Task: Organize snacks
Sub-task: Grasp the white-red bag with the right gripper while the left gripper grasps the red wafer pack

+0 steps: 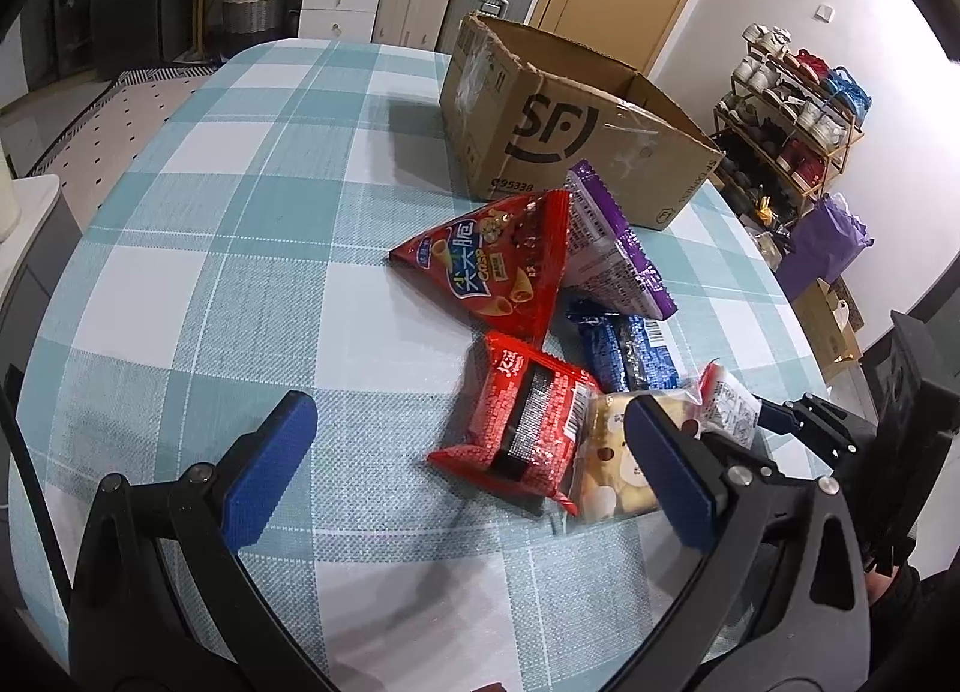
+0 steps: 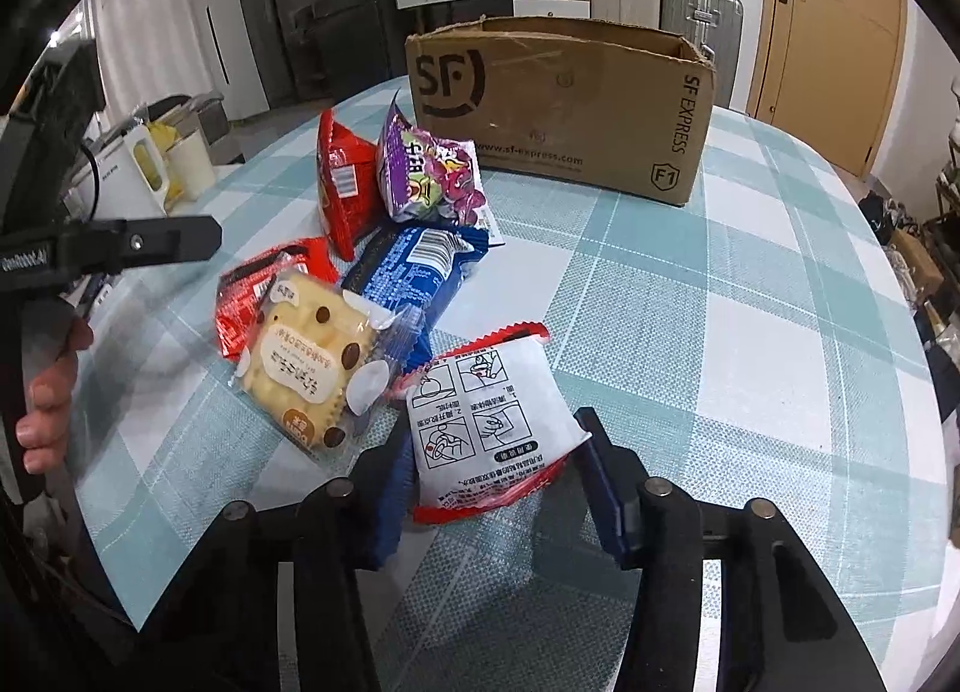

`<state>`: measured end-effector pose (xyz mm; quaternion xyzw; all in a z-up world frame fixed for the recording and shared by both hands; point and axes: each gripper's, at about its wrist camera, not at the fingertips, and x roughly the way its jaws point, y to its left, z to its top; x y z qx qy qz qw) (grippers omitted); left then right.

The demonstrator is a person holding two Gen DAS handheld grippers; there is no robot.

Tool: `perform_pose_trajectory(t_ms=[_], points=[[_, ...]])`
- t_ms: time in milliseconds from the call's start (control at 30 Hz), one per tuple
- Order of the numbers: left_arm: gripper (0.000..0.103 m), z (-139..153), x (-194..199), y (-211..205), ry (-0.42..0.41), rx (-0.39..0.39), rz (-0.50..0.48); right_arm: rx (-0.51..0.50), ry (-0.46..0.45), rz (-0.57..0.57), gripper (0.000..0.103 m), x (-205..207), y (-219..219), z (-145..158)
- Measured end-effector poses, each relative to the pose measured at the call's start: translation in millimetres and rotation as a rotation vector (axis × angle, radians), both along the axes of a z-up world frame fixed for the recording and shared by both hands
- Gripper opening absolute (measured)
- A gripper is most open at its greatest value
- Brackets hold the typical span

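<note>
Left wrist: left gripper (image 1: 468, 446) hovering over the desk (image 1: 240, 248), jaws spread wide, holding nothing; red pack (image 1: 528, 440) and biscuit pack (image 1: 612, 470) lying between them; cone bag (image 1: 498, 266) leaning by the box (image 1: 558, 122).

Right wrist: right gripper (image 2: 498, 482) jaws flanking the white pack (image 2: 486, 422), whether pinching it, cannot tell; blue pack (image 2: 414, 272) and purple bag (image 2: 432, 170) lying beyond.

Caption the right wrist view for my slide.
Right gripper closing around white red-edged snack packet, brown cardboard box beyond.
</note>
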<state>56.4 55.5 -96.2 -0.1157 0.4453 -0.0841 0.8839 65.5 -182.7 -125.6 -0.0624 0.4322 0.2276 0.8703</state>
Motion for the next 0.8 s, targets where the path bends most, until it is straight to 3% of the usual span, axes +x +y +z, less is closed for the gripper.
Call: perform_pose_trajectory(t_ms=[367,800], points=[[0.102,-8,4,-7,0.030,0.015,-0.024,0.079,-0.004,-0.047,0.050,-1,-14,9],[0.102,-29,18,-18,0.083,0.054,-0.027,0.099,-0.018,-0.076,0.050,-6,-25,14]])
